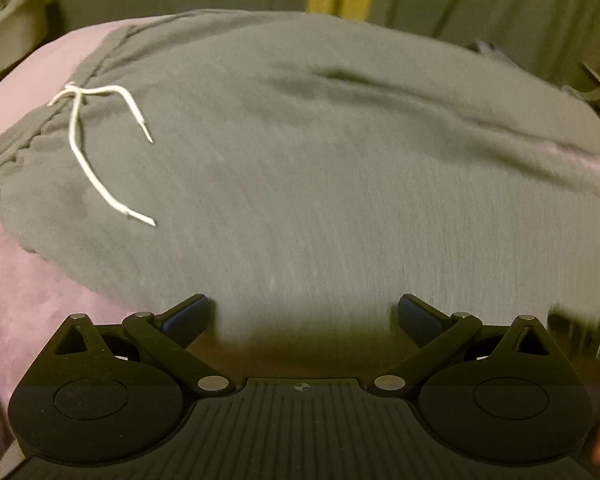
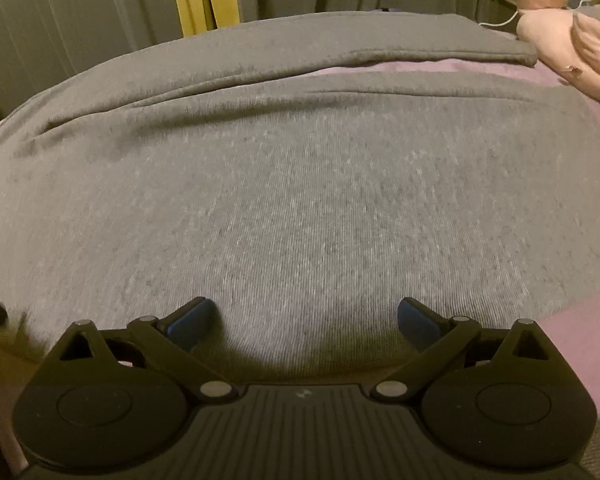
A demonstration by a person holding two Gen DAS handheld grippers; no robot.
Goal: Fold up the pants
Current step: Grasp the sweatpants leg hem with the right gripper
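Your grey sweatpants (image 1: 320,168) lie spread flat on the pink-purple bed cover (image 1: 32,280), both legs side by side, not yet folded. Take the white drawstring (image 1: 88,136) as your landmark: it marks the waistband end, and the long axis of the pants runs from it across to the leg hems.

Your left gripper (image 1: 303,312) sits at the near edge of the cloth on the drawstring's side, so it is the nearer one to the waistband; the drawstring lies ahead of it and off to its left. Its 2 blue-padded jaws stand wide apart with nothing between them.

Your right gripper (image 2: 304,314) is further along the legs, away from the drawstring, over the near leg (image 2: 300,208). The far leg (image 2: 340,40) lies beyond it, with a strip of cover showing between the 2. Its jaws are likewise spread and empty.

I judge the next grab is the near long edge, both grippers together, to carry it over the far leg. A pink plush toy (image 2: 572,36) sits past the hem end.
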